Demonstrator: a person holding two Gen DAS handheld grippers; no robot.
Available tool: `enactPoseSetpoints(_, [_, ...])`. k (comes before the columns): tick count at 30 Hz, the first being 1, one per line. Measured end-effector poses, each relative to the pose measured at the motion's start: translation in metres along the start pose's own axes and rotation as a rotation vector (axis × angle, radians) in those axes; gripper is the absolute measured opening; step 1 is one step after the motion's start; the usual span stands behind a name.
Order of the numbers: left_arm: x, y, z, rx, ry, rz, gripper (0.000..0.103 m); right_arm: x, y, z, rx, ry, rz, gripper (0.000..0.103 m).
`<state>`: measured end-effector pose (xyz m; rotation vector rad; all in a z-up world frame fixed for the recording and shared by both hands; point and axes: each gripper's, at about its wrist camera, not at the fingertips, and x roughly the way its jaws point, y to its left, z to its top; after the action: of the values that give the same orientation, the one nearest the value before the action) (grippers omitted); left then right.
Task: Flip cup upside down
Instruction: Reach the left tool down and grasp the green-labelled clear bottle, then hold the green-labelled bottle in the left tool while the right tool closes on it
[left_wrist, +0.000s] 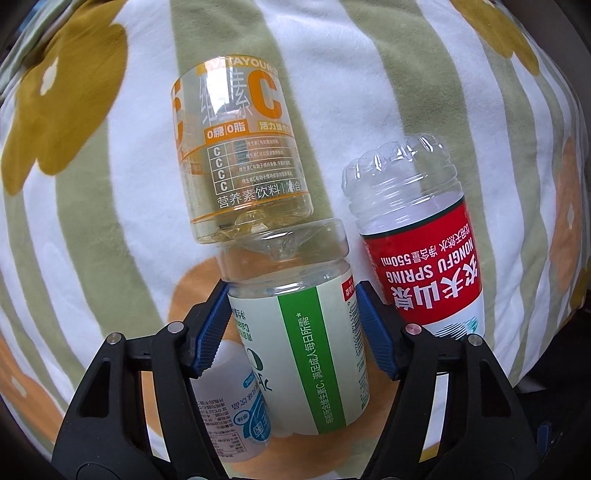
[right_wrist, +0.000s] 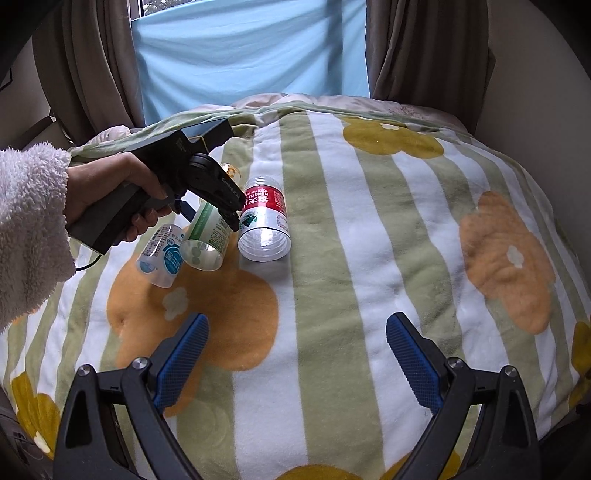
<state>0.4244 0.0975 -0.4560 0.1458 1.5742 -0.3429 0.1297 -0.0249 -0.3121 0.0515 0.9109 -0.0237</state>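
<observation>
Only the right view shows the green cup (right_wrist: 205, 236) has an open mouth; left gripper (left_wrist: 291, 332) clamps its clear plastic; right gripper (right_wrist: 297, 363) gapes over fleecy blanket (right_wrist: 369, 258)

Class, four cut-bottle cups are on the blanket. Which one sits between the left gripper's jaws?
The green-striped cup: the left gripper has its jaws on its sides. The orange, red and blue-labelled cups are ungripped.

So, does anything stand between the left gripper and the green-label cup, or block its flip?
Nothing stands between them: the left gripper already has a pad on each side of the green-label cup. The flip looks crowded, though: the orange-label cup lies at its closed end, the red-label cup beside it, and the blue-label cup opposite.
</observation>
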Motion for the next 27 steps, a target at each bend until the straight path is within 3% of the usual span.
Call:
enactPoseSetpoints(11, [-0.039, 0.0, -0.056, -0.013, -0.035, -0.097, 0.064, -0.009, 0.0, 0.002, -0.007, -0.022, 0.016, 0.096])
enactPoseSetpoints(15, [-0.051, -0.017, -0.104, 0.007, -0.017, -0.121, 0.064, -0.012, -0.001, -0.003, -0.017, -0.019, 0.012, 0.096])
enactPoseSetpoints(20, [-0.037, -0.036, -0.172, -0.007, 0.033, -0.161, 0.064, -0.02, -0.012, -0.014, 0.005, -0.012, 0.008, 0.096])
enactPoseSetpoints(27, [-0.002, -0.05, -0.243, 0.069, 0.092, -0.103, 0.064, -0.025, -0.029, -0.032, 0.072, 0.031, 0.005, 0.096])
